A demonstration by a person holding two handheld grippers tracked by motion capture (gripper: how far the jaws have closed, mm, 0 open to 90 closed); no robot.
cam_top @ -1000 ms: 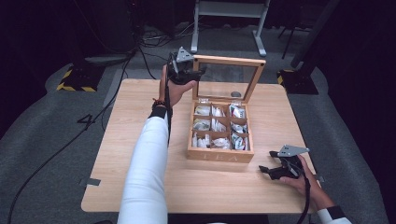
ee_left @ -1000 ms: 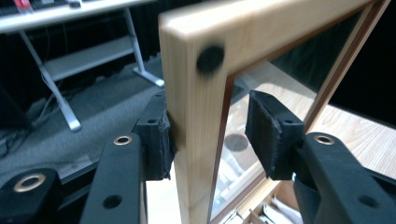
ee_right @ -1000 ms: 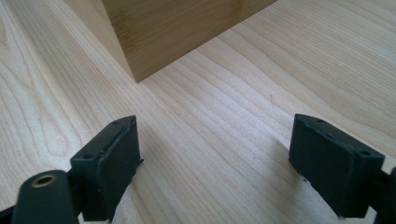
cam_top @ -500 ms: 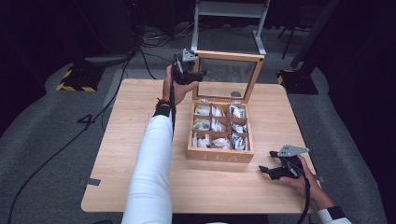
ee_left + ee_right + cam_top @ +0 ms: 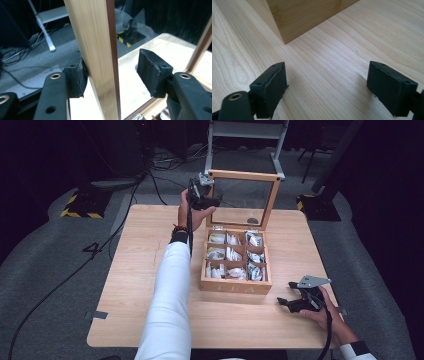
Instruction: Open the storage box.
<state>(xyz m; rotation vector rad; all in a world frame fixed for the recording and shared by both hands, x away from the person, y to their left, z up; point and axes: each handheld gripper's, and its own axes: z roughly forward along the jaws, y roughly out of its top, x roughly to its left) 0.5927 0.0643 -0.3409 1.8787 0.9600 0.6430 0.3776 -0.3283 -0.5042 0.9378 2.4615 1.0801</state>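
Open tea box on the table, left gripper letting go of its lid

The wooden table (image 5: 135, 270) carries a wooden tea box (image 5: 235, 285) near its middle, its compartments filled with pale tea bags (image 5: 227, 254). The box's glass-paned lid (image 5: 244, 174) stands upright at the far side. The left gripper (image 5: 207, 200) is at the lid's left frame post (image 5: 96, 50); its jaws have just been opening, one pad touching the post and the other standing clear of it. The right gripper (image 5: 295, 303) rests low over the table near the box's front right corner, jaws wide apart with nothing between them.
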